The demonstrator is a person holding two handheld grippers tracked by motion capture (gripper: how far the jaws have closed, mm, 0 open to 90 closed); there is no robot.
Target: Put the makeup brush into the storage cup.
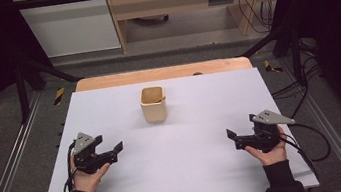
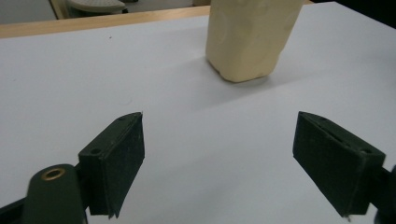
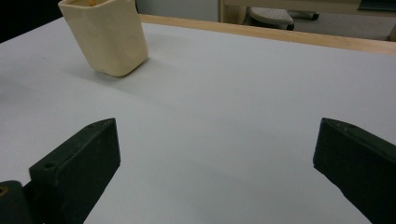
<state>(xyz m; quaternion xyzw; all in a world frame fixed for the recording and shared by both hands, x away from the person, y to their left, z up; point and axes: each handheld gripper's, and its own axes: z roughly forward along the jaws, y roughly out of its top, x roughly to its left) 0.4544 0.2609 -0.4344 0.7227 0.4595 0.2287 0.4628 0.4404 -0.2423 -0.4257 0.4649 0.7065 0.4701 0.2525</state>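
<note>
Cup (image 1: 153,104), cream, squarish, stands upright mid-tabletop (image 1: 194,173) toward the far edge, w/ something small and brownish inside, can't tell what. High view: left hand-held gripper (image 1: 119,147) sits near the front-left, right hand-held gripper (image 1: 230,134) near the front-right, both pointing inward, both well apart from the cup. Neither touches anything.

Left gripper view: cup (image 2: 250,39) ahead and a bit to the right of centre, bare white tabletop (image 2: 93,70) between it and the jaws. Jaws stand wide apart, nothing between them.

Right gripper view: cup (image 3: 107,39) far off at upper left, looks tilted only b/c the camera is rolled. Jaws spread wide, empty, bare tabletop (image 3: 233,93) in between.

Step in hand, as I read it: nothing gripped, both tools at rest either side, so either pre-approach or just clear of the cup. Next move prob. calls for one gripper to travel in level w/ the cup wall, jaws kept wide enough to straddle it, then close gently so it doesn't tip.
</note>
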